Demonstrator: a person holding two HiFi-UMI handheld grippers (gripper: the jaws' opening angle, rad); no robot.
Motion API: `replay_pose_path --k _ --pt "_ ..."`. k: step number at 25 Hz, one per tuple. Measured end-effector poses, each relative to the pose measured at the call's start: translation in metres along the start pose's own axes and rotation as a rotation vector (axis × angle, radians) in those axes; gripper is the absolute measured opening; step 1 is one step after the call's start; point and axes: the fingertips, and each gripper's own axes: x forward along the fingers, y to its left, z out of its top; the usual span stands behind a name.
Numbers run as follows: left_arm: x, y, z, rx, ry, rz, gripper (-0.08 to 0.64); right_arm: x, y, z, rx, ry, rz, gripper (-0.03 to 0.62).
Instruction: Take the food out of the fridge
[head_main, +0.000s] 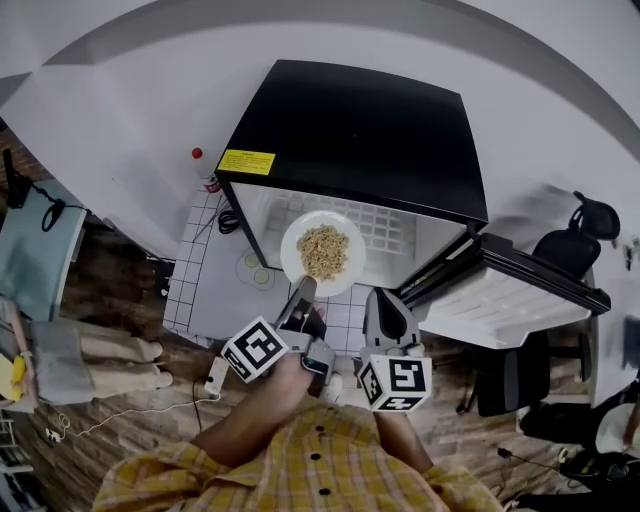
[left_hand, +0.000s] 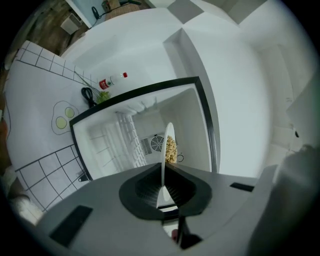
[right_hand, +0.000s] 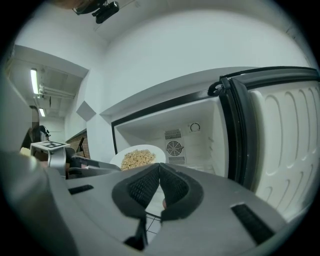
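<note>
A small black fridge (head_main: 350, 130) stands open, its door (head_main: 510, 295) swung out to the right. My left gripper (head_main: 300, 300) is shut on the rim of a white plate (head_main: 322, 250) heaped with pale food (head_main: 324, 250), held level in front of the fridge opening. In the left gripper view the plate (left_hand: 166, 150) shows edge-on between the pads, with the food (left_hand: 171, 148) on its right face. My right gripper (head_main: 390, 318) is shut with nothing in it, just right of the plate, pointing at the fridge. Its own view shows the plate (right_hand: 137, 156) at lower left and the white fridge interior (right_hand: 175, 140) behind.
A bottle with a red cap (head_main: 205, 170) stands left of the fridge beside a white gridded mat (head_main: 215, 290). A black office chair (head_main: 570, 250) is right of the open door. Cables lie on the wooden floor at left.
</note>
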Motion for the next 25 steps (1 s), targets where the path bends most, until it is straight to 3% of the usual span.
replay_pose_path --k 5,8,25 --pt "-0.011 -0.007 -0.007 -0.065 0.005 -0.028 0.015 -0.01 0.005 0.0 0.005 0.001 0.001 0.008" --pt "-0.018 -0.004 -0.013 -0.114 0.012 0.0 0.015 -0.014 0.006 0.0 0.004 0.0 -0.004 0.008" --pt "-0.028 -0.001 -0.014 -0.179 -0.004 0.004 0.015 -0.018 0.011 -0.001 -0.02 -0.007 -0.013 0.006"
